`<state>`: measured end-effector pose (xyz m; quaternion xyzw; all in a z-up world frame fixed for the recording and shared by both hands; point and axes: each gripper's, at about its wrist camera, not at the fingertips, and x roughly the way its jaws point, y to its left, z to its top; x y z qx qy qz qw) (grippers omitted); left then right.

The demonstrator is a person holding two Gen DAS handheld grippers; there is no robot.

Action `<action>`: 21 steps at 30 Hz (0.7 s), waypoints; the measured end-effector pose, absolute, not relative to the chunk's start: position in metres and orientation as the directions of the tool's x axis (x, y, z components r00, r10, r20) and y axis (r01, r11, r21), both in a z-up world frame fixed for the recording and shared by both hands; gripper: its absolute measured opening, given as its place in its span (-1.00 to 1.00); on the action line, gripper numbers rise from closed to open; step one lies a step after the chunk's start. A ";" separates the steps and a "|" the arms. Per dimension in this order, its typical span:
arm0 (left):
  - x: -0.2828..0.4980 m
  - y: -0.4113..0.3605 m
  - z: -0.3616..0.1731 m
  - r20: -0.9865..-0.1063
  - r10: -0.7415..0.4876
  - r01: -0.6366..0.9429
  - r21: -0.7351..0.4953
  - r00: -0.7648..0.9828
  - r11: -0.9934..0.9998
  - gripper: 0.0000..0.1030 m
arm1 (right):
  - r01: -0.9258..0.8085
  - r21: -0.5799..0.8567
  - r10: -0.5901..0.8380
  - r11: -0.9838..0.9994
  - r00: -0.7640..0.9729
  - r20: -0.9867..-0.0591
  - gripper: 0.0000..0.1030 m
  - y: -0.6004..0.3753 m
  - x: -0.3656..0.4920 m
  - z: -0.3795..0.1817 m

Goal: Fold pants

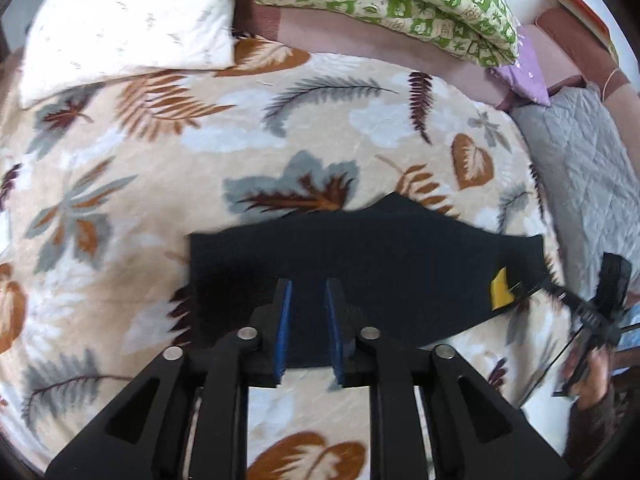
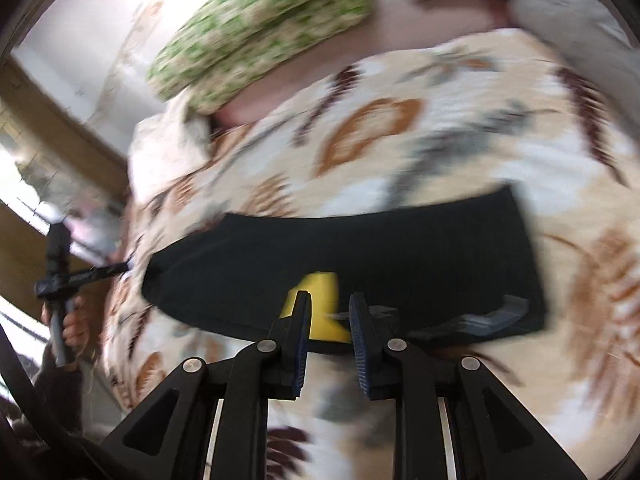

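Black pants (image 1: 400, 260) lie folded into a flat, wide bundle on a leaf-patterned blanket (image 1: 200, 160). A yellow label (image 1: 502, 292) shows near their right end. My left gripper (image 1: 308, 294) hovers over the near edge of the pants, its blue pads (image 1: 285, 308) a small gap apart with nothing pinched. In the blurred right wrist view the pants (image 2: 400, 248) lie across the middle, with the yellow label (image 2: 320, 300) just beyond my right gripper (image 2: 330, 304). That gripper is slightly open and empty.
A green patterned quilt (image 1: 400, 0), a white pillow (image 1: 120, 20) and a purple cloth (image 1: 528, 72) lie along the far side. A grey quilted cover (image 1: 580, 160) borders the blanket on the right. A person's hand (image 2: 72, 328) shows at the left edge.
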<state>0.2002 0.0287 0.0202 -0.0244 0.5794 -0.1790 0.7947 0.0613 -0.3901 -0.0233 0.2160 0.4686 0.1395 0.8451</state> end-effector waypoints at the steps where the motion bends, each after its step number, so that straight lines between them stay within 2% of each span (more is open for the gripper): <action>1: 0.207 0.025 0.017 -0.914 -0.325 0.258 -0.262 0.243 0.930 -0.49 | -0.063 0.493 0.454 0.868 0.504 -0.735 -0.56 -0.377 0.070 -0.022; 5: 0.227 0.007 0.009 -0.928 -0.307 0.257 -0.250 0.210 0.934 -0.45 | -0.180 0.476 0.505 0.861 0.415 -0.756 -0.43 -0.316 0.102 -0.022; 11: 0.240 -0.011 0.007 -0.933 -0.300 0.318 -0.228 0.199 0.920 -0.45 | -0.175 0.649 0.669 0.741 0.281 -0.688 -0.44 -0.246 0.104 -0.054; 14: 0.251 -0.018 0.009 -0.930 -0.315 0.328 -0.243 0.188 0.913 -0.45 | -0.156 0.655 0.667 0.739 0.301 -0.681 -0.44 -0.233 0.114 -0.056; 19: 0.271 -0.031 -0.003 -0.937 -0.324 0.376 -0.256 0.130 0.890 -0.45 | -0.240 0.540 0.591 0.807 0.350 -0.727 -0.43 -0.230 0.166 -0.037; 21: 0.276 -0.035 -0.012 -0.946 -0.313 0.405 -0.254 0.087 0.879 -0.45 | -0.274 0.509 0.577 0.816 0.327 -0.748 -0.34 -0.228 0.194 -0.038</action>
